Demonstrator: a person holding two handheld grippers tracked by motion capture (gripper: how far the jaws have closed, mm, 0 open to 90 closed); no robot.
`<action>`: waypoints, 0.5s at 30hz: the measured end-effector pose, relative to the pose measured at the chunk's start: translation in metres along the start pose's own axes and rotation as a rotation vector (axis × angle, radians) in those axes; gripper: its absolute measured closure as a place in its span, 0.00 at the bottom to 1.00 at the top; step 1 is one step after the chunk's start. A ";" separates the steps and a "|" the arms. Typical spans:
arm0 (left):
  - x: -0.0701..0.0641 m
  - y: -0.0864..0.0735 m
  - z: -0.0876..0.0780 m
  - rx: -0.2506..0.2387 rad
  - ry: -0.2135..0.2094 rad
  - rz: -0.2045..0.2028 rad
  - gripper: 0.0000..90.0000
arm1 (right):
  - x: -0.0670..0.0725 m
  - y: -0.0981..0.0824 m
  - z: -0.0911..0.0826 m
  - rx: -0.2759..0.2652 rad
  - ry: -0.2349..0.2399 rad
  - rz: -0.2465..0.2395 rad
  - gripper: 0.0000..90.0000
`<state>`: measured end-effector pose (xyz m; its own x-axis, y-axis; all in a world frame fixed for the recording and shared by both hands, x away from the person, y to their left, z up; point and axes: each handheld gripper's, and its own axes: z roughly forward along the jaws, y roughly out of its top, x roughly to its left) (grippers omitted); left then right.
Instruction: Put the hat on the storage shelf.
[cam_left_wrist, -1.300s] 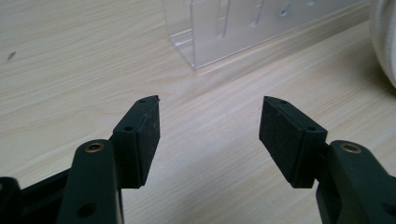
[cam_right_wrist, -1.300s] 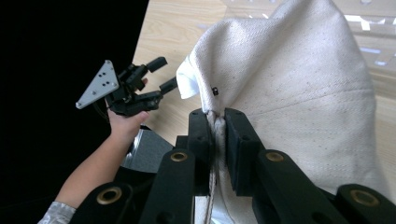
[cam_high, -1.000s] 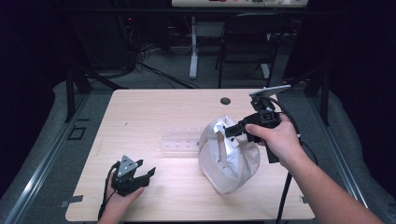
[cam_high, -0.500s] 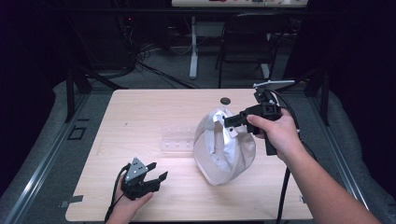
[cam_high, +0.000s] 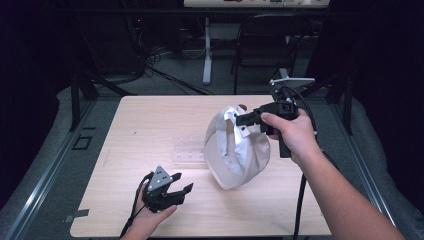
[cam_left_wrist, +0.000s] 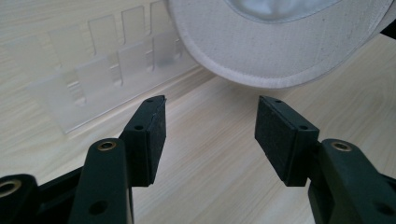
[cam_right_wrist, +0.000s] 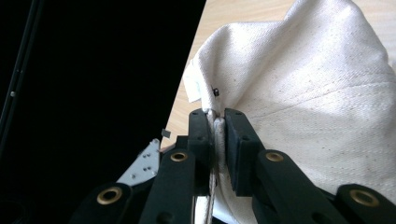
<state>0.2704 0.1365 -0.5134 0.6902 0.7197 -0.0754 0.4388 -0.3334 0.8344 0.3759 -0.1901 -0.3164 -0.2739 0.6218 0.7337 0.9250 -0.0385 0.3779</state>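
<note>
A: What's at the lower left of the high view?

B: The left gripper (cam_high: 176, 191), jaws apart with nothing between them; they have just been closing a little. It sits low over the table (cam_high: 150, 125).

A: And moving right?

B: A clear plastic rack (cam_high: 189, 154) lies flat mid-table. Just right of it hangs the white cap (cam_high: 235, 150), brim lowest, near the tabletop.

A: What holds it?

B: The right gripper (cam_high: 245, 119), right of centre, clamped tight on the cap's edge.
</note>
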 end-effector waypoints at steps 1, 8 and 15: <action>-0.002 0.002 0.001 0.001 -0.003 0.003 0.47 | 0.002 0.001 0.000 -0.006 0.001 -0.002 0.91; -0.019 0.020 0.016 -0.008 -0.031 0.049 0.45 | 0.005 0.007 0.002 -0.023 0.003 0.000 0.91; -0.039 0.032 0.023 -0.020 -0.056 0.093 0.43 | 0.008 0.011 0.004 -0.046 0.008 0.002 0.91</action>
<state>0.2708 0.0835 -0.4968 0.7588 0.6507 -0.0273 0.3601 -0.3843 0.8501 0.3853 -0.1826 -0.3087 -0.2739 0.6157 0.7388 0.9126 -0.0761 0.4017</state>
